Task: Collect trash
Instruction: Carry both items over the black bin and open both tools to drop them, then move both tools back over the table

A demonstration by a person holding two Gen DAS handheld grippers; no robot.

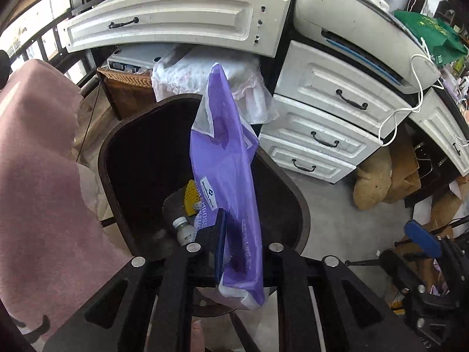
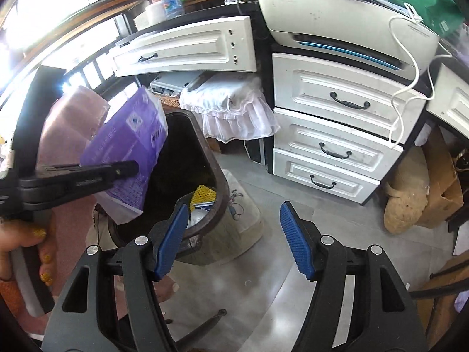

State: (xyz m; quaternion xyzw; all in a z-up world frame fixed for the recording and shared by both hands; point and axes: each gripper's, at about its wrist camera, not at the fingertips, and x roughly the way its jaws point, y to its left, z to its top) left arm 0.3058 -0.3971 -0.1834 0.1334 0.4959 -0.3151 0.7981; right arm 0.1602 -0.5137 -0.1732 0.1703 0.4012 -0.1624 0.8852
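My left gripper (image 1: 234, 252) is shut on a purple plastic wrapper (image 1: 228, 170) and holds it over the open dark brown trash bin (image 1: 117, 158). The bin holds a yellow net (image 1: 190, 195) and a small plastic bottle (image 1: 184, 230). In the right wrist view the left gripper (image 2: 129, 170) grips the purple wrapper (image 2: 132, 146) above the same bin (image 2: 214, 182). My right gripper (image 2: 234, 240) is open and empty, just right of the bin above the floor. It also shows at the right edge of the left wrist view (image 1: 422, 240).
White drawers (image 2: 328, 135) stand behind the bin, with a printer (image 2: 337, 23) on top. A frilly white cloth (image 2: 231, 108) covers things under the desk. A pink cloth (image 1: 38, 161) lies left of the bin. A beige cushion (image 2: 407, 199) and cardboard (image 2: 445, 187) sit at right.
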